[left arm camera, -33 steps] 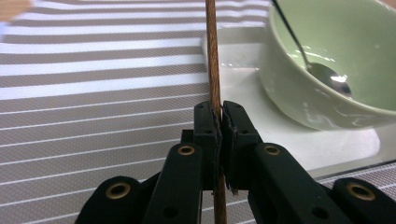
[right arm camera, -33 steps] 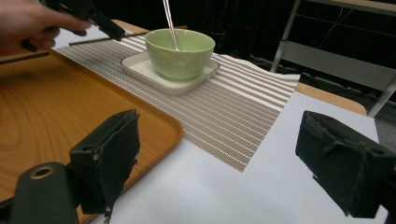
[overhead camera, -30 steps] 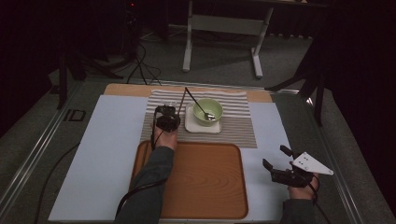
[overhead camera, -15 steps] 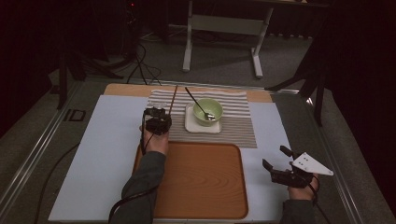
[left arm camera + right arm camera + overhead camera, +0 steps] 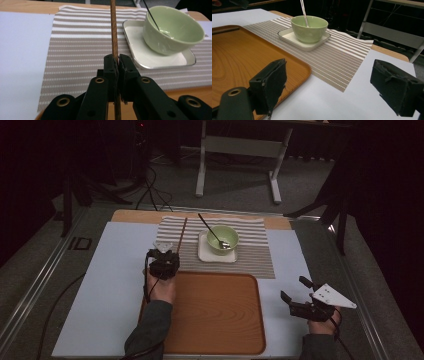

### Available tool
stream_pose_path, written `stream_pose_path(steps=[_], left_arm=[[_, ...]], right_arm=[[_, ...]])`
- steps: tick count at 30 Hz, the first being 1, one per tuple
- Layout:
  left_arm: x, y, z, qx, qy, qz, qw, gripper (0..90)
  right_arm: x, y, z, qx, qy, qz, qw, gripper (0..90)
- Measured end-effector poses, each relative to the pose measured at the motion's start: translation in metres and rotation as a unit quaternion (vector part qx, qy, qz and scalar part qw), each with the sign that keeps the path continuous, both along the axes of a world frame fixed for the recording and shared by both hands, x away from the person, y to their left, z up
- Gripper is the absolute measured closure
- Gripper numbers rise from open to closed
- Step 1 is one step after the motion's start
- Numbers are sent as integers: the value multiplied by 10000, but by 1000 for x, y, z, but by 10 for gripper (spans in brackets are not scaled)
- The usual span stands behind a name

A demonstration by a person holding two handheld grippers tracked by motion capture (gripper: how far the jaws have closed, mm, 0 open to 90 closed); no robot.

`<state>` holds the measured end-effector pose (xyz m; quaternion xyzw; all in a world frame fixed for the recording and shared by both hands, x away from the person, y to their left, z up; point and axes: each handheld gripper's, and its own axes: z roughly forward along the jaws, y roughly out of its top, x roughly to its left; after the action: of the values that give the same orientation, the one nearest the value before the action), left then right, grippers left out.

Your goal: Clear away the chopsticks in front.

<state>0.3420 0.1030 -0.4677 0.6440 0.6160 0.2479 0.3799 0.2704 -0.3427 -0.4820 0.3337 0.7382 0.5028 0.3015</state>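
Observation:
A thin brown wooden stick [image 5: 183, 231] [image 5: 114, 30], like a chopstick, lies lengthwise over the left part of the striped placemat [image 5: 252, 257] [image 5: 82, 50]. My left gripper [image 5: 163, 256] [image 5: 117, 59] is shut on its near end, at the placemat's front left edge. To the right, a green bowl [image 5: 223, 240] [image 5: 175, 32] [image 5: 310, 28] with a spoon [image 5: 209, 227] [image 5: 303, 11] in it stands on a white square plate [image 5: 204, 254] [image 5: 140, 51] [image 5: 287, 37]. My right gripper [image 5: 293, 289] [image 5: 329, 76] is open over the white table cover at the front right, nothing between its jaws.
A wooden tray [image 5: 215, 315] [image 5: 237, 57] lies on the near side of the placemat, between the two hands. A pale blue-white cover [image 5: 110, 280] spreads over the table. Beyond the far edge stand a metal frame [image 5: 240, 147] and cables on the floor.
My left gripper has moved to the left and toward the near side, carrying the stick along with it. The right gripper has kept still.

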Motion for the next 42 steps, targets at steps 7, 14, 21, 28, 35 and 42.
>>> stream_pose_path(steps=[7,14,21,28,35,42], left_arm=[[-21,5,-8,-69,63,62,9999,859],[-42,8,-8,-36,2,98,9999,860],[-56,9,-15,-27,61,77,9999,860],[-67,12,-16,-3,100,56,9999,859],[-78,18,-18,-4,120,65,9999,860],[-89,30,-23,-38,176,191,9997,860]], right_arm=[[0,0,0,3,-8,-2,10000,131],[0,0,0,-3,-14,3,10000,131],[0,0,0,9,-18,-4,10000,131],[0,1,0,0,-16,1,10000,131],[-1,1,0,7,-17,-1,10000,131],[-1,1,0,10,-8,-6,10000,131]])
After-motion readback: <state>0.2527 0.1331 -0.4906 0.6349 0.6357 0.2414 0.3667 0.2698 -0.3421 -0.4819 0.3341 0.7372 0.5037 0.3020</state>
